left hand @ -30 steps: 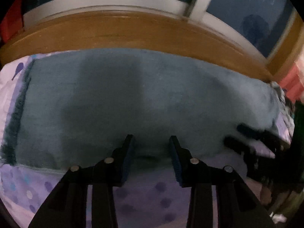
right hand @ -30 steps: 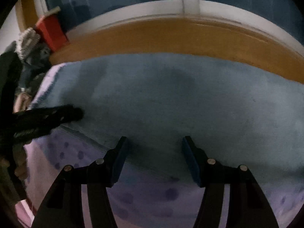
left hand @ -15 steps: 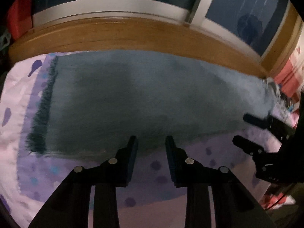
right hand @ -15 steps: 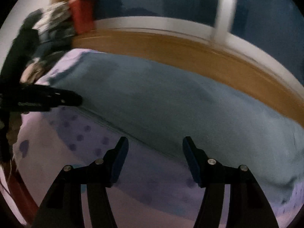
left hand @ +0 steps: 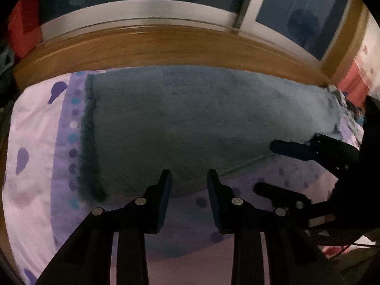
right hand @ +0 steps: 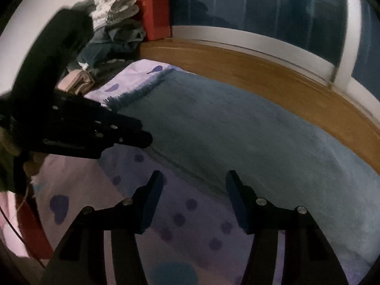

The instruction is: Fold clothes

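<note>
Bedsheet [left hand: 35, 190], blue scarf [left hand: 190, 123], far end hidden

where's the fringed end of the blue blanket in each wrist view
Left wrist: fringed end runs down the left side, left of the left gripper.
Right wrist: fringed end sits upper left, beyond the left gripper.
Shared landmark: wooden ledge beyond the blanket.
</note>
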{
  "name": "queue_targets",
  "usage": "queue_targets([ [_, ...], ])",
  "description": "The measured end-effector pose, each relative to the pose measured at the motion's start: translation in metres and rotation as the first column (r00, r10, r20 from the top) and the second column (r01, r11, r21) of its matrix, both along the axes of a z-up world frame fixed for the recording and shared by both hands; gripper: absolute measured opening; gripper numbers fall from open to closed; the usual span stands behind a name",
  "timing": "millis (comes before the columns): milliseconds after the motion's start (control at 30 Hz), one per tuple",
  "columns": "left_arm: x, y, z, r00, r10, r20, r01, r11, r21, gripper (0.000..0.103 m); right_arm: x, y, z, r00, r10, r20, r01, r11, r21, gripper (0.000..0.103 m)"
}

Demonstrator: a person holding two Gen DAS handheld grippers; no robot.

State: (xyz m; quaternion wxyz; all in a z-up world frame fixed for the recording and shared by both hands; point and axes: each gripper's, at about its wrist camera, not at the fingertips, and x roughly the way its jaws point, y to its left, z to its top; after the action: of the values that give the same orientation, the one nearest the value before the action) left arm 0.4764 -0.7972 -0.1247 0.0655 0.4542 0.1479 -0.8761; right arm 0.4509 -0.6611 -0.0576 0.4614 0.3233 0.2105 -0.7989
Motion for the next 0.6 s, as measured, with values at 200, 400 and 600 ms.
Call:
queue_targets([
  [200, 0.001, -0.030, -0.010, 0.988, -0.151, 0.031, 0.151, 0.989, 0.002, 0.031, 0.005, -0.039, -0.006, 0.995, -0.101, -0.006, 0.102, 0.994, 0.037, 0.052],
  [400, -0.001, -0.059, -0.014, 0.983, -0.181, 0.019, 0.178, 0.980, 0.085, 0.031, 0.008, -0.061, -0.016, 0.976, -0.214, 0.031, 0.210, 0.973, 0.096, 0.047],
  [600, -0.003, -0.067, -0.017, 0.977, -0.213, 0.014, 0.210, 0.972, 0.103, 0.031, 0.020, -0.061, -0.009, 0.965, -0.250, 0.080, 0.242, 0.966, 0.095, 0.047],
])
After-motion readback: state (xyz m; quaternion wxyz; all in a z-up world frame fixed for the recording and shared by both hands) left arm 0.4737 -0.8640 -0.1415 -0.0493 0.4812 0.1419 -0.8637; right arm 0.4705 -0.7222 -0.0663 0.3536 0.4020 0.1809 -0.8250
